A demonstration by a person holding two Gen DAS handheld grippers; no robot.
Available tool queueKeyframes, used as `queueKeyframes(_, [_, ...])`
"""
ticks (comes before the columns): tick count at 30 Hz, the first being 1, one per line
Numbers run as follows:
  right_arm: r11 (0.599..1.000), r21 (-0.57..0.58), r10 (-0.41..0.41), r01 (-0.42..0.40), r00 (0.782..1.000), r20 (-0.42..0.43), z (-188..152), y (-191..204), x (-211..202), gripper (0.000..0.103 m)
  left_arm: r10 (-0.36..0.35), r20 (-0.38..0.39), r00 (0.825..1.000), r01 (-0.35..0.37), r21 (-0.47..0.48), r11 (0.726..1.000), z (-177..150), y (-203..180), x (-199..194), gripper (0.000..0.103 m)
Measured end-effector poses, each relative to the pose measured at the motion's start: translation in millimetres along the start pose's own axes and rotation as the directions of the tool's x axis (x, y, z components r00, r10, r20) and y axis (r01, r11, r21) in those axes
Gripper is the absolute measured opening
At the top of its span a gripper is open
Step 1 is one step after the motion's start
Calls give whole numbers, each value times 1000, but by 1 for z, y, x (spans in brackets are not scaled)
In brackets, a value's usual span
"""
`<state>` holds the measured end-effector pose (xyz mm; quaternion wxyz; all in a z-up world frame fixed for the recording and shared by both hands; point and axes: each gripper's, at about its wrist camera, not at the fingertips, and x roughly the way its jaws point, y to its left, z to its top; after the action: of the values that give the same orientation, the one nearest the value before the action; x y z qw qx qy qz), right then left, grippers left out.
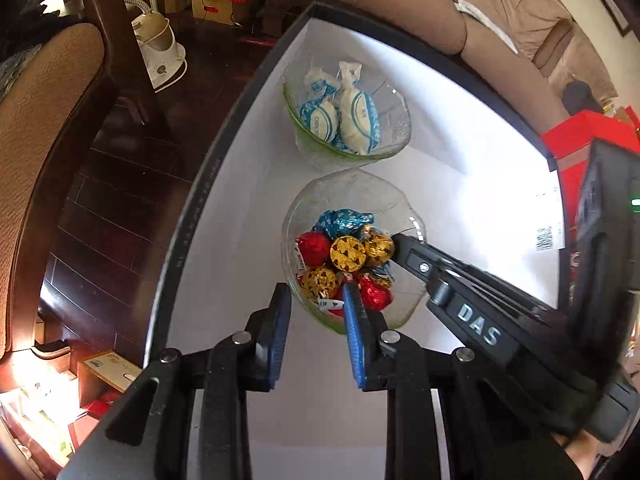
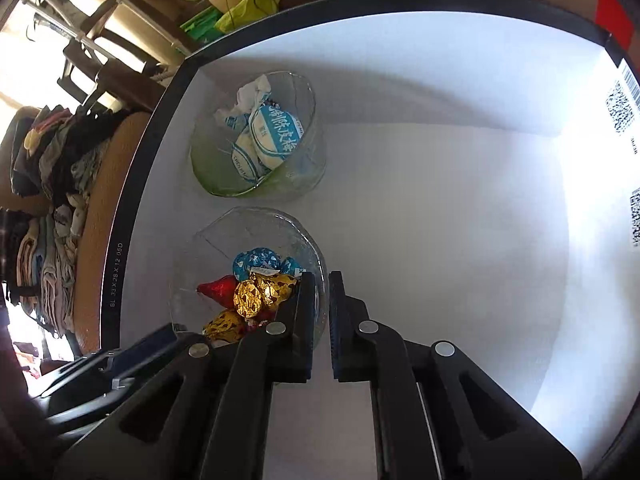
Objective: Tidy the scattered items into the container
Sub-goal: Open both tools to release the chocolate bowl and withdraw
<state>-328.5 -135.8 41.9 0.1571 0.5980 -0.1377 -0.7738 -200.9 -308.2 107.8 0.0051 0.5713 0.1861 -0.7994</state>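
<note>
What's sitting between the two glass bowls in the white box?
Nothing: near bowl of foil candies and far bowl of white-and-blue packets have only a bare strip of box floor between them, clearest in the right wrist view.

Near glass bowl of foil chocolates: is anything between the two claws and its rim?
Nothing visible does. The left claw straddles the near bowl's rim, the right claw pinches its opposite edge. The far bowl stands apart behind.

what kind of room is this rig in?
Probably a home living room. A tan sofa sits behind the white box, dark wood flooring runs beside it, and folded clothes are piled on a chair. The box holds two glass bowls of sweets.
</note>
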Motion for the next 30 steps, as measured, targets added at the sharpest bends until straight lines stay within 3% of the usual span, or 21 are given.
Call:
queueKeyframes(3, [1000, -3, -5, 5, 1000, 12, -2, 5, -1, 9, -46, 87, 995, 46, 8, 999, -9, 8, -39, 25])
queueKeyframes(6, [999, 53, -1, -1, 999, 32, -4, 8, -1, 10, -45, 92, 995, 44, 16, 999, -19, 11, -54, 25])
queueKeyframes(10, [990, 131, 50, -57, 997, 57, -7, 14, 10, 9, -52, 91, 995, 52, 0, 999, -18, 23, -55, 25])
queueKeyframes(12, [990, 140, 22, -33, 996, 84, -7, 19, 13, 10, -72, 83, 994, 72, -5, 997, -19, 26, -55, 25])
queueKeyframes(16, [986, 158, 42, -53, 996, 75, -3, 19, 18, 11, -84, 80, 993, 85, -7, 996, -19, 31, -50, 25])
queueKeyframes(18, [987, 155, 39, -47, 998, 58, -5, 17, 16, 21, -86, 74, 994, 86, 4, 996, -21, 29, -48, 25])
queueKeyframes(20, [992, 122, 11, -19, 998, 61, -7, 18, 9, 27, -84, 74, 994, 83, 11, 996, -23, 27, -46, 25])
queueKeyframes(24, [1000, 20, 2, -3, 999, 40, -15, 21, -23, 28, -89, 68, 994, 88, 10, 996, -31, 23, -41, 25])
queueKeyframes(30, [980, -183, -71, 80, 996, 55, -51, 22, -111, 28, -95, 71, 993, 92, 34, 995, -49, 3, -52, 26])
